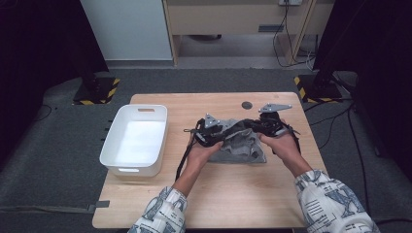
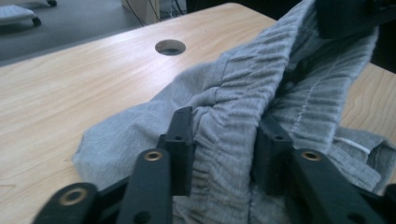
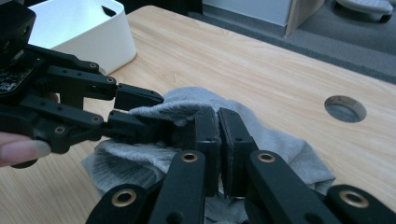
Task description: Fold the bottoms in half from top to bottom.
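Wooden counter (image 1: pixel 228 194) on grey carpet, with a round hole (image 1: pixel 247 105) near its far edge and a white bin (image 1: pixel 135 140) at its left side. Grey garment (image 1: pixel 240 145), ribbed at the waistband, lies bunched at mid-counter, to the right of the bin and well apart from it; part of it is lifted off the wood between the two hands. Left claw (image 2: pixel 224 140): jaws set on either side of a thick fold of waistband, pads against the cloth, holding it at a moderate width. Right claw (image 3: pixel 218 135): jaws nearly together, a thin edge of the garment pinched between the pads. In the right gripper view the left claw comes in from the left and meets the same raised edge just beside the right claw. Patterned sleeves (image 1: pixel 335 204) enter from the near edge.
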`<action>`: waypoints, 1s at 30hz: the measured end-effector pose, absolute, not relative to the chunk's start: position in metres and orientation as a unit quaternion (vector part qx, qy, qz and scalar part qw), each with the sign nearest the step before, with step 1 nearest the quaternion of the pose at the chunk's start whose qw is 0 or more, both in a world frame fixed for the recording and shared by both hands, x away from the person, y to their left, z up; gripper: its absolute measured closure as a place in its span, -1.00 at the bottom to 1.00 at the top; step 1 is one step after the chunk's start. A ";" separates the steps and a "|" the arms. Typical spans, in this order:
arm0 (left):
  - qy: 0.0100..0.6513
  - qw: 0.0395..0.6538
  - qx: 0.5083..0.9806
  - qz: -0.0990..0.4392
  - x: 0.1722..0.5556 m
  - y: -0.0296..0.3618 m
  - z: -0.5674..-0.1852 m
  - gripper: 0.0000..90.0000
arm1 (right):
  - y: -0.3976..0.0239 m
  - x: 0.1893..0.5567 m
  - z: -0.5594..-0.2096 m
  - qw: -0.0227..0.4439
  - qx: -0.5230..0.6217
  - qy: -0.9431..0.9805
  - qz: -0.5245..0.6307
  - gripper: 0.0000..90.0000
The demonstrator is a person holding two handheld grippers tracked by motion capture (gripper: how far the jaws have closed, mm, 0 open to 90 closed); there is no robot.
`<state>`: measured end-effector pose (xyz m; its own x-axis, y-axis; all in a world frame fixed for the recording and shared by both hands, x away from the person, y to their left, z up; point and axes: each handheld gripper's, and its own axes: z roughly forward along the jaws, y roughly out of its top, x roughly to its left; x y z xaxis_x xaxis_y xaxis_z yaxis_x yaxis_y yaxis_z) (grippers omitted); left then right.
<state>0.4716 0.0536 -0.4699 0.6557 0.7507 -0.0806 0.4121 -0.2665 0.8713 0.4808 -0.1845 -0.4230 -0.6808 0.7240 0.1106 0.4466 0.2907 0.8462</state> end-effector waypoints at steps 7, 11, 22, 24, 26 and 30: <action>0.365 0.481 0.775 0.188 0.469 0.054 -0.463 0.66 | -0.188 0.475 -0.413 0.158 0.362 0.789 0.470 0.94; 0.357 0.478 0.782 0.182 0.464 0.056 -0.466 0.69 | -0.191 0.468 -0.418 0.156 0.357 0.794 0.466 0.94; 0.316 0.439 0.823 0.175 0.445 0.062 -0.496 0.67 | -0.194 0.437 -0.462 0.139 0.331 0.824 0.437 0.92; 0.312 0.436 0.826 0.173 0.443 0.063 -0.500 0.65 | -0.192 0.434 -0.468 0.138 0.329 0.827 0.434 0.92; 0.310 0.433 0.829 0.172 0.441 0.064 -0.504 0.63 | -0.191 0.431 -0.473 0.136 0.326 0.831 0.428 0.90; 0.313 0.433 0.827 0.171 0.439 0.069 -0.508 0.58 | -0.189 0.427 -0.480 0.133 0.320 0.836 0.424 0.80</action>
<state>0.4385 0.0688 -0.5079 0.7448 0.6672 0.0116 0.3705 -0.4280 0.8244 0.4266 -0.1887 -0.4800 -0.7591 0.6491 0.0490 0.4232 0.4348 0.7949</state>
